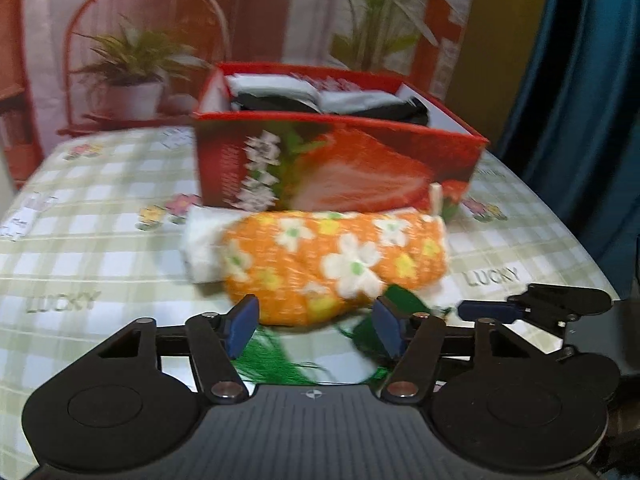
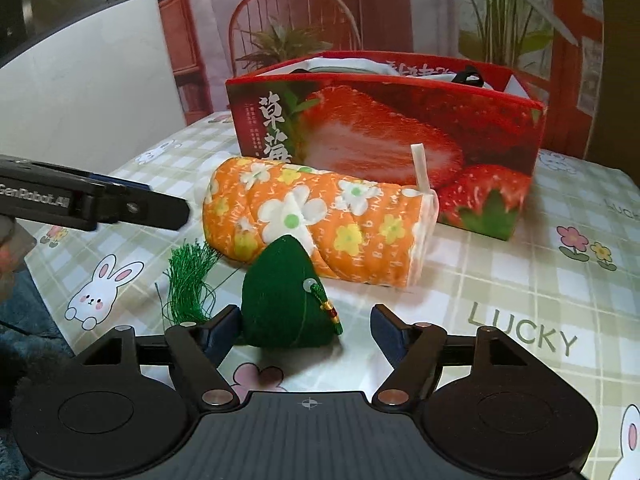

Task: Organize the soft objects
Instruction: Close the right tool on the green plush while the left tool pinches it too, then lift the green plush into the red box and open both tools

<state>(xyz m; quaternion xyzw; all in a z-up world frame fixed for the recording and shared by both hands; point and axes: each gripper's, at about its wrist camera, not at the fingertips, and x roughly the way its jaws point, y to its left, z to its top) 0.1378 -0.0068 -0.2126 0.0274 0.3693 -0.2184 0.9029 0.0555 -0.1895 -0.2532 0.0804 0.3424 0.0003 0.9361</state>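
Note:
An orange flowered cloth roll [image 1: 336,264] [image 2: 320,224] lies on the table in front of a red strawberry box [image 1: 340,160] [image 2: 400,128] that holds folded black and white fabric [image 1: 320,100]. My left gripper [image 1: 316,320] [image 2: 176,210] stands open just short of the roll's near end, without touching it. A green pyramid-shaped sachet [image 2: 284,304] [image 1: 400,298] with a green tassel [image 2: 188,284] [image 1: 272,356] sits on the table between the fingers of my right gripper [image 2: 306,324] [image 1: 480,311]. It rests against the left finger, with a gap to the right finger. That gripper is open.
The table wears a green-checked cloth [image 2: 520,280] with rabbits, flowers and "LUCKY" lettering. Behind the box hangs a printed backdrop [image 1: 140,52] of a chair and potted plants. A blue curtain [image 1: 580,80] is at the right, and a white wall [image 2: 80,100] at the left.

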